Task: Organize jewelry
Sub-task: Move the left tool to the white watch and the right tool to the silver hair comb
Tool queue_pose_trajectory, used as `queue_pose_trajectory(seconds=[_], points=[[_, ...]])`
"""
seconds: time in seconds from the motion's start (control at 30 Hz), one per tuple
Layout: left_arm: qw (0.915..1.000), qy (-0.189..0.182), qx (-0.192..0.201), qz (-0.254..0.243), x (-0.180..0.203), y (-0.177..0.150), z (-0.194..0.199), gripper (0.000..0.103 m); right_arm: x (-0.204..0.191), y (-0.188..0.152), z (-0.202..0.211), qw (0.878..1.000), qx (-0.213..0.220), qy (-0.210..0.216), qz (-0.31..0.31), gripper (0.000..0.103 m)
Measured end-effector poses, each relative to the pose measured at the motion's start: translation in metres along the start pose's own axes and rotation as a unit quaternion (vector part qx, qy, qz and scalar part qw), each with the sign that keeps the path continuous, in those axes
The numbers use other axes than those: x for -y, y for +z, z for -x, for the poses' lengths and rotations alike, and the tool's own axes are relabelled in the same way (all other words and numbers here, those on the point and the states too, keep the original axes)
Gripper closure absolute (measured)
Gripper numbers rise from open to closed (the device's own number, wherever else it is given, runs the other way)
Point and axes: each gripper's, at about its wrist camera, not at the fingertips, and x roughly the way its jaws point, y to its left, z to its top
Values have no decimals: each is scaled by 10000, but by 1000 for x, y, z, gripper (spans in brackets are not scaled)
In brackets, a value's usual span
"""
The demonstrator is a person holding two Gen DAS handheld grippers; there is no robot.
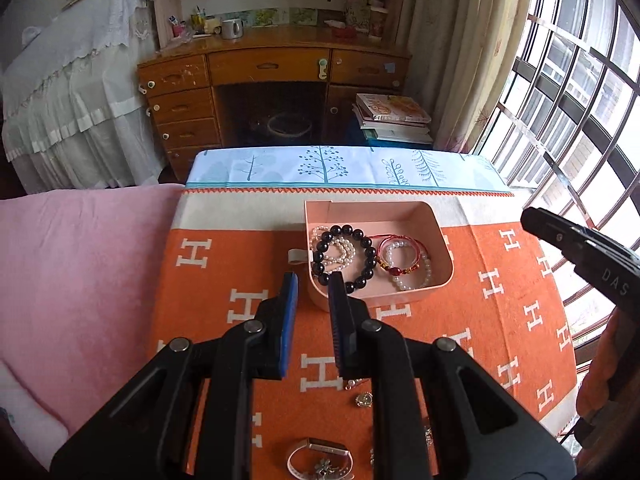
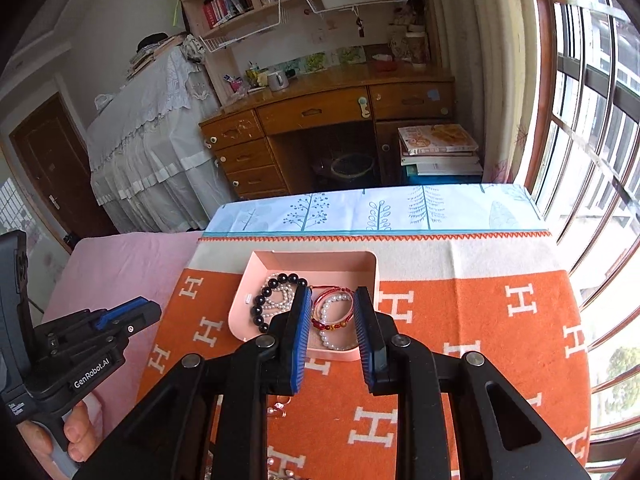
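Both grippers hover with jaws apart and nothing held: the left gripper [image 1: 313, 286] at frame centre beside the pink tray [image 1: 448, 258], the right gripper [image 2: 332, 300] over its bracelets [image 2: 334, 312].

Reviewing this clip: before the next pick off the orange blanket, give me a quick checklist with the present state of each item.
1. Left gripper open and holding nothing: ok.
2. Right gripper open and holding nothing: ok.
3. Pink tray upright on the orange blanket: ok.
4. Black bead bracelet, pearl strands and red cord bracelet inside the tray: ok.
5. Loose pieces still outside the tray, such as the white band and small gold piece: not ok.
6. Whether those loose pieces are tangled together: cannot tell.
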Motion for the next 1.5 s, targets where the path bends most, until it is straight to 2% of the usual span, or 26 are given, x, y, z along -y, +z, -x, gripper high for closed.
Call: queue_pose_trajectory(seconds=[0.27, 0.4, 0.53, 0.7, 0.8, 1.13, 1.33, 1.5], points=[[9994, 90, 114, -320, 1, -20, 54, 90, -33, 12, 69, 9988, 258, 340, 253, 81], [9992, 6, 68, -404, -3, -39, 71, 90, -54, -2, 91, 9974, 178, 466, 520, 70], [9990, 8, 31, -448, -9, -62, 77, 90, -77, -29, 100, 9947, 53, 485, 909, 69], [9986, -42, -365, -383, -18, -96, 57, 90, -90, -71, 78, 9916, -399, 532, 1111, 69], [9974, -102, -627, -336, -23, -117, 40, 90, -85, -90, 57, 9901, -645, 508, 1138, 69], [9873, -430, -1525, 129, -36, -183, -22, 90, -73, -119, -13, 9847, -1239, 612, 1059, 69], [9834, -465, -1702, 421, -42, -190, -45, 90, -68, -140, -38, 9812, -1528, 665, 970, 69], [9848, -395, -1686, 147, -37, -183, -56, 90, -66, -145, -53, 9797, -1662, 635, 922, 69]])
